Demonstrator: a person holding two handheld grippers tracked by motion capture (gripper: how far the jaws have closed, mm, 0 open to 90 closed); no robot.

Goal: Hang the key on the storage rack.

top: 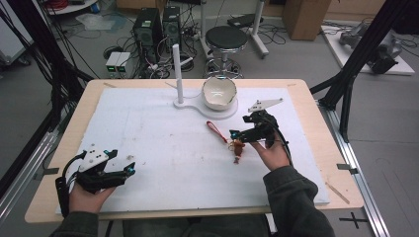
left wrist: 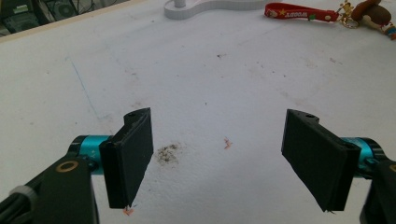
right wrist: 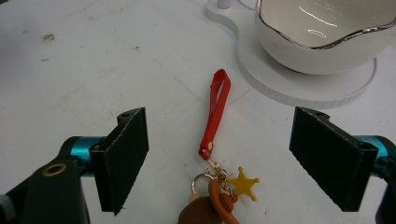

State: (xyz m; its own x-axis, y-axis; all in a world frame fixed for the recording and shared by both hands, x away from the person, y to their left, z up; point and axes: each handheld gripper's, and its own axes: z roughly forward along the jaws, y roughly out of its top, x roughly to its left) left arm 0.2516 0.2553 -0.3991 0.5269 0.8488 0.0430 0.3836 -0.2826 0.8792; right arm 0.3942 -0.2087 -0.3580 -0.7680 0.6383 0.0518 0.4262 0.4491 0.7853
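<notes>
One keychain (right wrist: 212, 154), brown figure cut off below right gripper (right wrist: 218, 158).

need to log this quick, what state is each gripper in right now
left gripper: open, nothing between its fingers.
right gripper: open, keychain lies between its fingers, not gripped.

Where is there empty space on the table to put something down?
The white mat is bare between the left hand-held gripper and the red keychain. It's crowded at the far side, where the bowl sits on its white stand, near the right hand-held gripper.
</notes>
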